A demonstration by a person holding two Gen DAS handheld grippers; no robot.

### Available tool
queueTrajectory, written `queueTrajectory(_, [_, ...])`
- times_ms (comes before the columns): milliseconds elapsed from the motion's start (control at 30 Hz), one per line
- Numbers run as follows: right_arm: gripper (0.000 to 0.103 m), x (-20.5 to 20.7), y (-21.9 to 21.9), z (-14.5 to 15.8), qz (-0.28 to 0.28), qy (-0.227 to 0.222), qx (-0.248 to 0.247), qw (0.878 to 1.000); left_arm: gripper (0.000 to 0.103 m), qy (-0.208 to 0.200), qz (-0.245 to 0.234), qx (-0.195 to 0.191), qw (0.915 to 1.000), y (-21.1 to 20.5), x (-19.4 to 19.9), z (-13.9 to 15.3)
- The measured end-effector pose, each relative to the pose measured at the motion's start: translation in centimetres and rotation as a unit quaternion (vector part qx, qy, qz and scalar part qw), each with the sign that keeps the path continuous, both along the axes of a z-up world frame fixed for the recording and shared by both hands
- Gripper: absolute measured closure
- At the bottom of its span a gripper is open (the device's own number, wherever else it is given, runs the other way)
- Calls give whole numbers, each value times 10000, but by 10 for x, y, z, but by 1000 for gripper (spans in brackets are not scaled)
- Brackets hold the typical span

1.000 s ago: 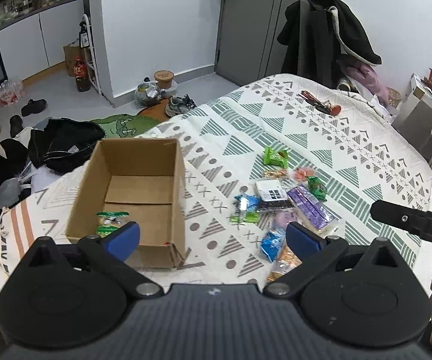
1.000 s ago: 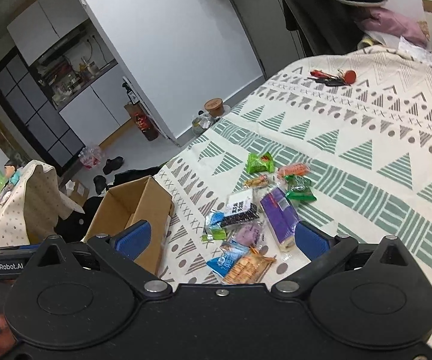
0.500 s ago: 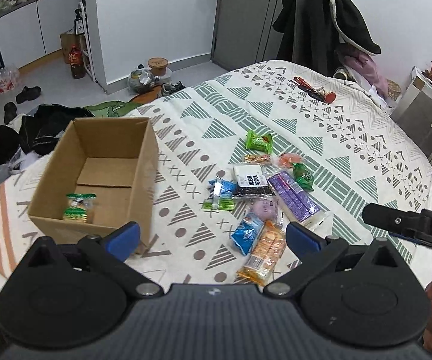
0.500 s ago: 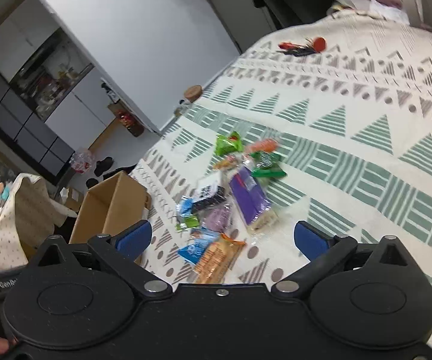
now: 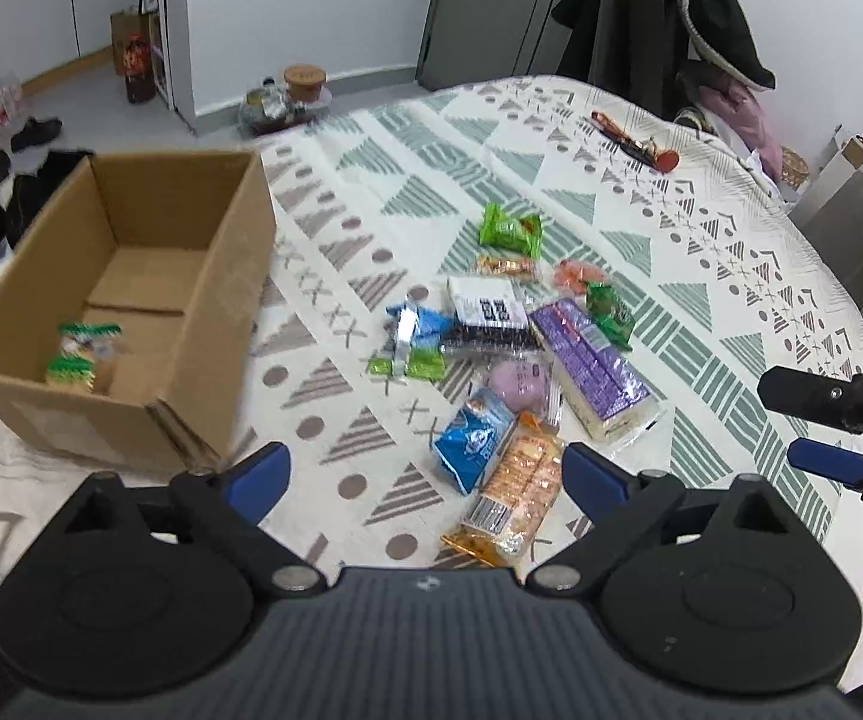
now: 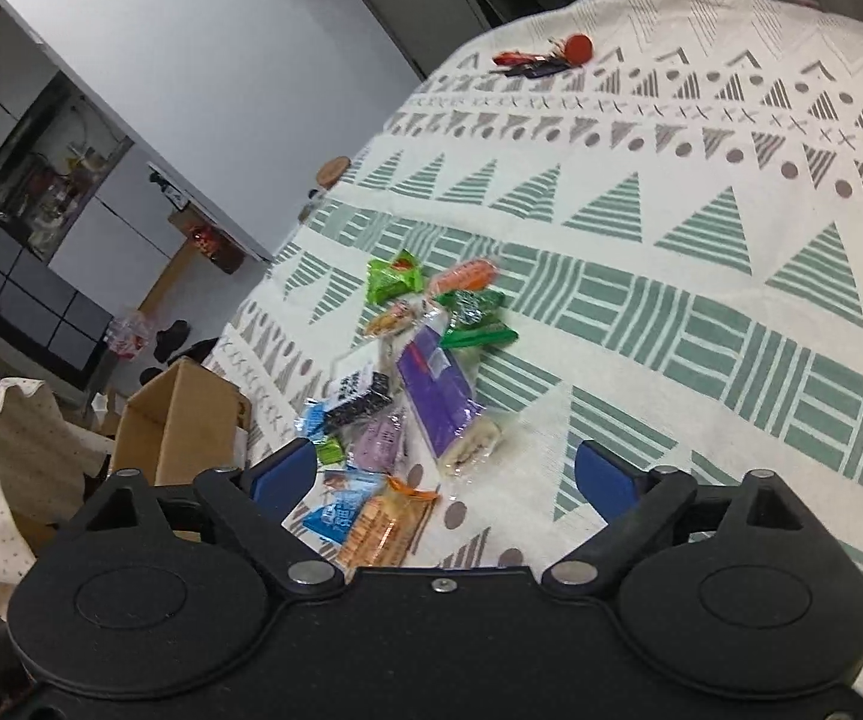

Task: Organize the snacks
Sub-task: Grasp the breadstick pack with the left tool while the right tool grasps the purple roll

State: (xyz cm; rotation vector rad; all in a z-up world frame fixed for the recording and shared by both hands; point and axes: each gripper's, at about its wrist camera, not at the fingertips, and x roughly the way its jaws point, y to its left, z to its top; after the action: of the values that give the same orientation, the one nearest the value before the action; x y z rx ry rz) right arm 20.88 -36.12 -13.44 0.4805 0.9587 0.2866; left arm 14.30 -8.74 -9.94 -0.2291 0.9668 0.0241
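Both grippers are swinging away from the cardboard box (image 5: 125,312) and toward the pile of snacks (image 5: 509,354); compared with a second ago the box is sitting further left in the left wrist view and the packets are lying nearly centred ahead of my left gripper (image 5: 425,474). One green-and-white packet (image 5: 80,354) is already lying on the box floor, so I am judging the task as barely begun, with most of the snacks still heaped on the patterned bedspread (image 5: 701,252), just right of the box.

I am reading the step in hand as reaching for the next packet. To do it well I am planning to go for the orange cracker pack (image 5: 515,486), the nearest one and partly overlapped by the blue packet (image 5: 473,438), coming down across its narrow width so the fingers straddle it, and pinching gently, since crinkly film tends to slip and crackers crush. The soft bedspread may let the fingertips snag cloth.

My left gripper's jaws are standing wide apart, holding nothing, hanging above the near end of the orange pack without touching it. My right gripper (image 6: 446,474) is likewise spread wide and empty, hovering over the near edge of the pile, with the purple wafer pack (image 6: 440,402) just ahead.
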Motion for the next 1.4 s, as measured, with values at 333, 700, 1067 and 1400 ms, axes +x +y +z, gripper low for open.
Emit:
queueTrajectory(333, [32, 21, 12, -21, 138, 348, 38, 9993, 27, 330, 58, -252, 9991, 0, 23, -37])
queueTrajectory(700, [38, 39, 17, -39, 151, 597, -4, 9981, 36, 665, -290, -604, 9955, -21, 42, -66])
queueTrajectory(1067, [39, 55, 29, -49, 309, 552, -88, 9980, 81, 904, -553, -813, 9910, -33, 44, -77])
queueTrajectory(1400, [39, 75, 45, -49, 453, 309, -459, 9974, 81, 471, -434, -856, 9943, -17, 49, -48])
